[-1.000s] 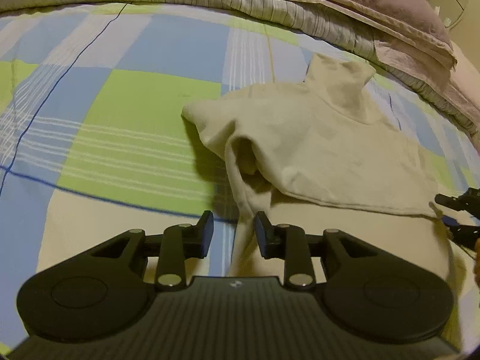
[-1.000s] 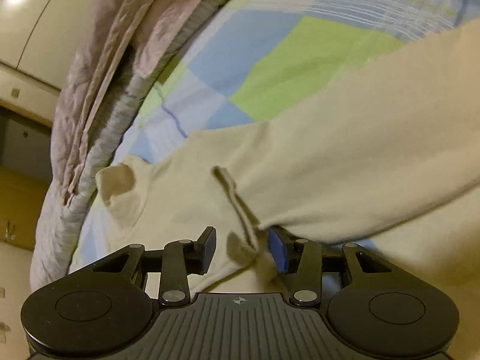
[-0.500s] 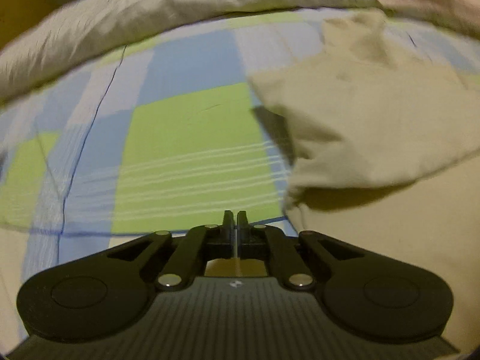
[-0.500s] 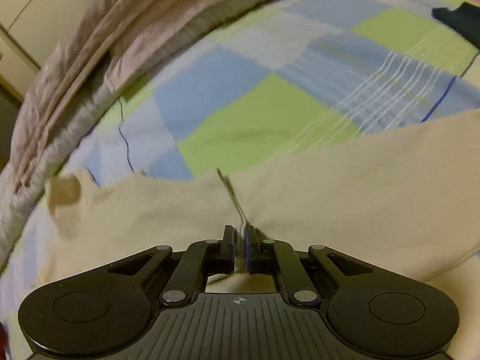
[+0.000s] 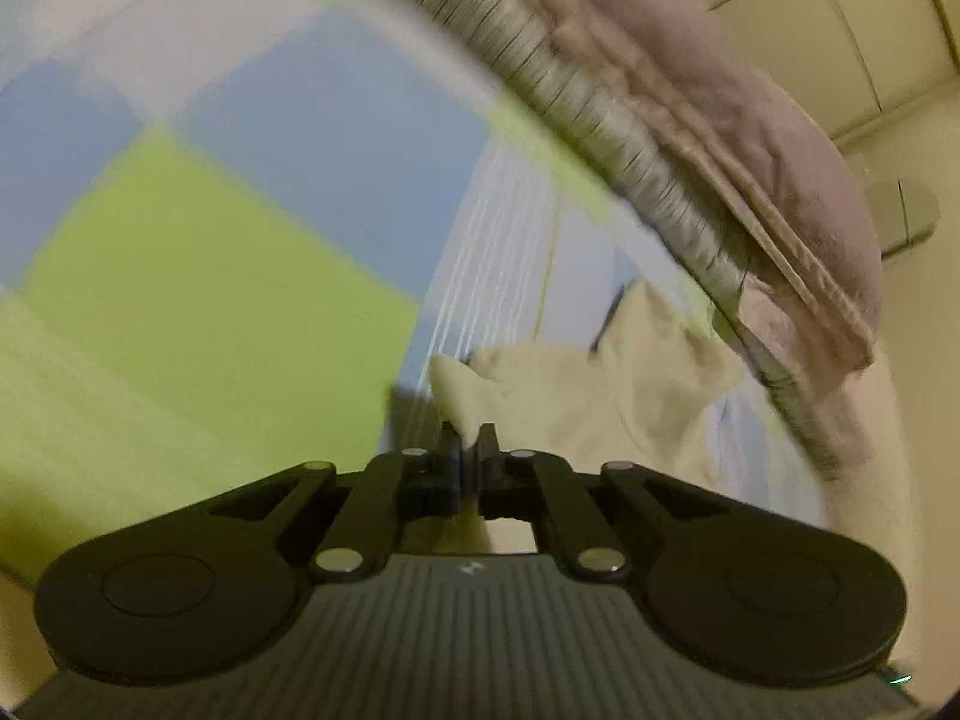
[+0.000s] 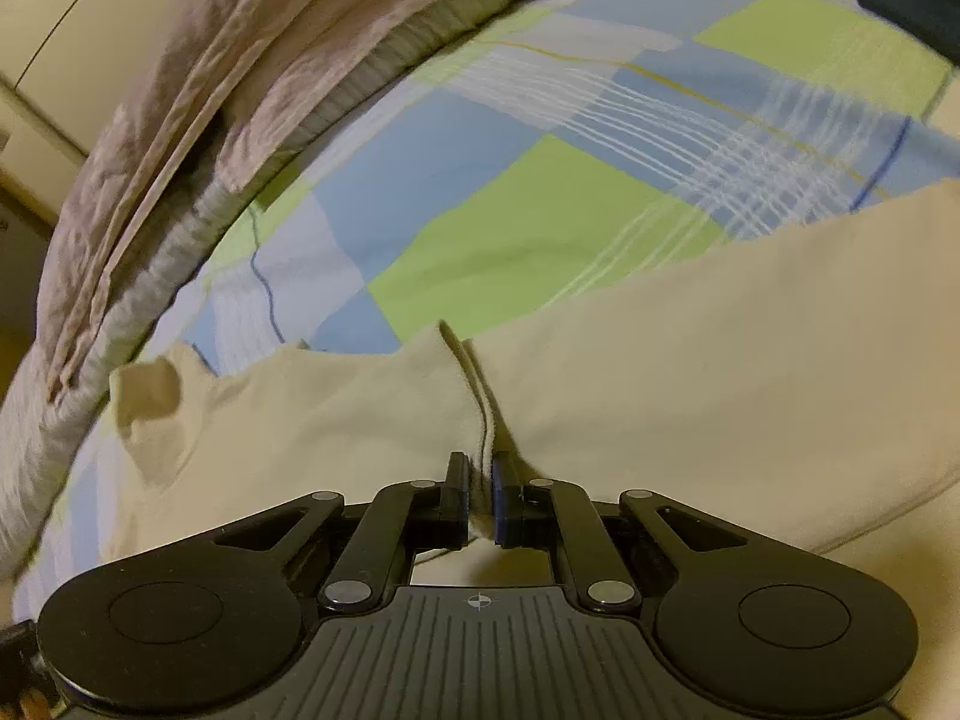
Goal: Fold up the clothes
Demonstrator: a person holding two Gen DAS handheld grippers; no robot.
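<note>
Left wrist: low over bed, looking along fingers [image 5: 449,447] across checked sheet [image 5: 198,276] toward pillows [image 5: 750,138] up-right; blurred. Right wrist: close, low, facing along fingers [image 6: 503,477] toward pillows [image 6: 198,90] up-left. Shared: cream garment [image 5: 576,384] [image 6: 690,348] ahead of fingertips, sheet, pillows.

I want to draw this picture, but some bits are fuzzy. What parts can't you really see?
- Checked bedspread, left wrist view: smeared by motion blur, so its fine lines are lost.
- Cream top: the right wrist view's right edge cuts it off, and the right gripper covers the pinched fold.
- Dark thing, right wrist view, top right corner: blurred and cropped, can't tell what it is.
- Left gripper: its body hides the cloth below the fingertips.
</note>
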